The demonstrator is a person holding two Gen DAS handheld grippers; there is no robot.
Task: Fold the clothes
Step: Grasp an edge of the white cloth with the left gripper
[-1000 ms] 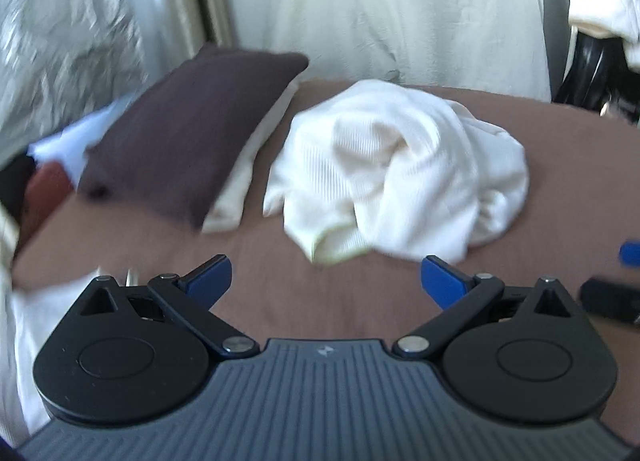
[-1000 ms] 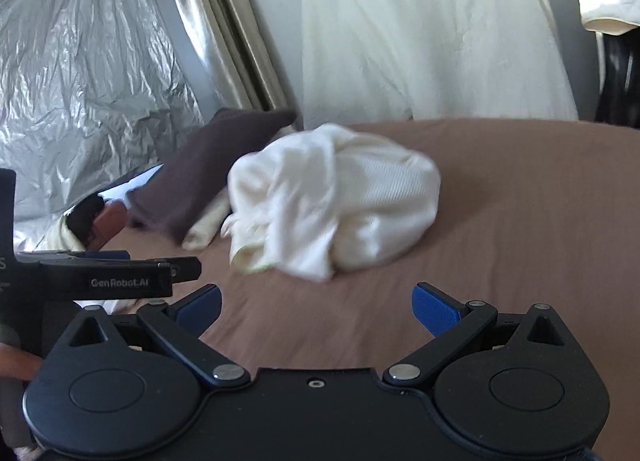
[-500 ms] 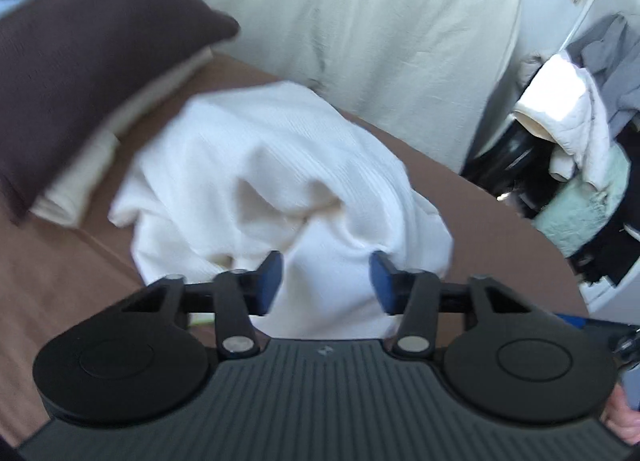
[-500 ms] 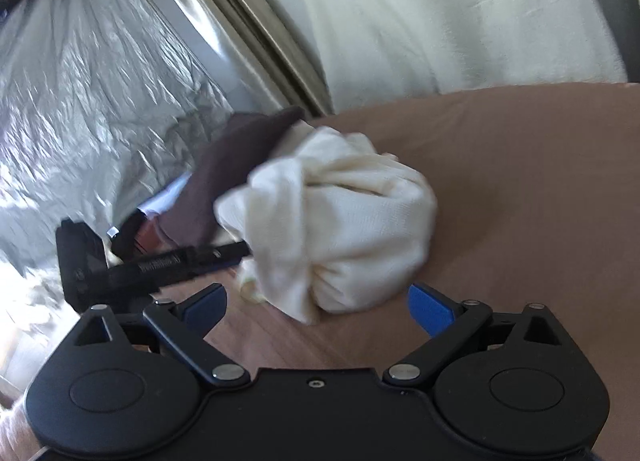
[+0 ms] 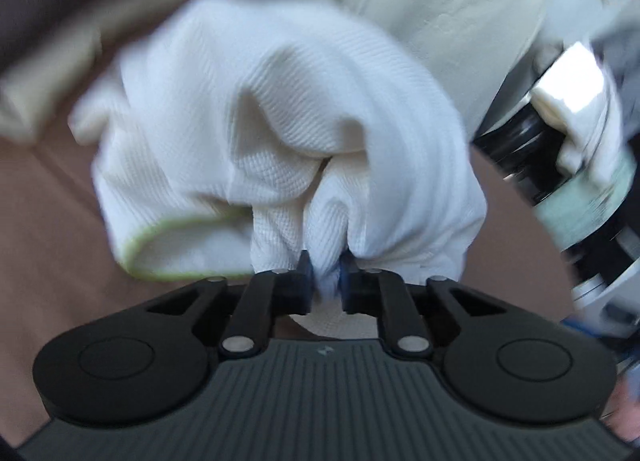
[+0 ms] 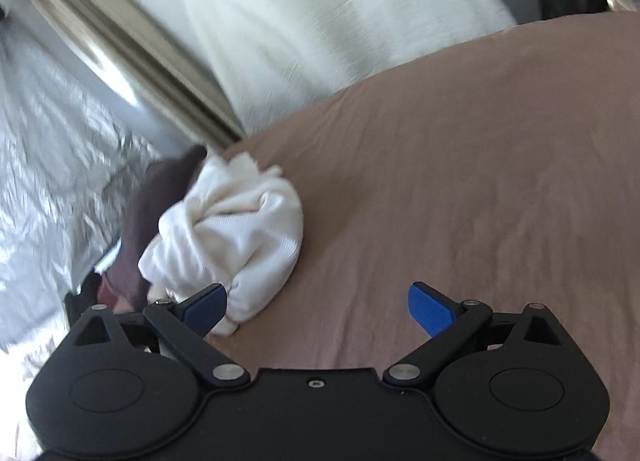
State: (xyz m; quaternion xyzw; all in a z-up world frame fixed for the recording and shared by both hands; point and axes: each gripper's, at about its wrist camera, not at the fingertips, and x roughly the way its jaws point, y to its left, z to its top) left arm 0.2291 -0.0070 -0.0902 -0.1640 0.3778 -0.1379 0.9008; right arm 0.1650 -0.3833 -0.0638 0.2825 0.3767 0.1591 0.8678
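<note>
The left gripper (image 5: pixel 325 275) is closed narrow on a fold of the white garment (image 5: pixel 280 133), and the ribbed cloth is pinched between its two blue fingertips (image 5: pixel 305 267). From this pinch the cloth rises in a bunch, and a hem with a pale green edge (image 5: pixel 140 241) hangs to the left of the gripper. The left wrist view is blurred at the borders.

The right gripper (image 6: pixel 318 303) stands wide apart and holds nothing. Its left blue fingertip (image 6: pixel 206 303) is just in front of the lower edge of the garment (image 6: pixel 240 233); I cannot tell if it touches. The right fingertip is over the bare brown sheet (image 6: pixel 480 189).

The garment lies crumpled in a ball on the brown sheet, near the left edge of it. A dark brown folded piece (image 6: pixel 148 213) is directly behind it, touching it. Farther back there is a cream cloth (image 6: pixel 340 13) against the wall, a beige curtain (image 6: pixel 120 33) and silver crinkled foil (image 6: pixel 48 165) at the left.
</note>
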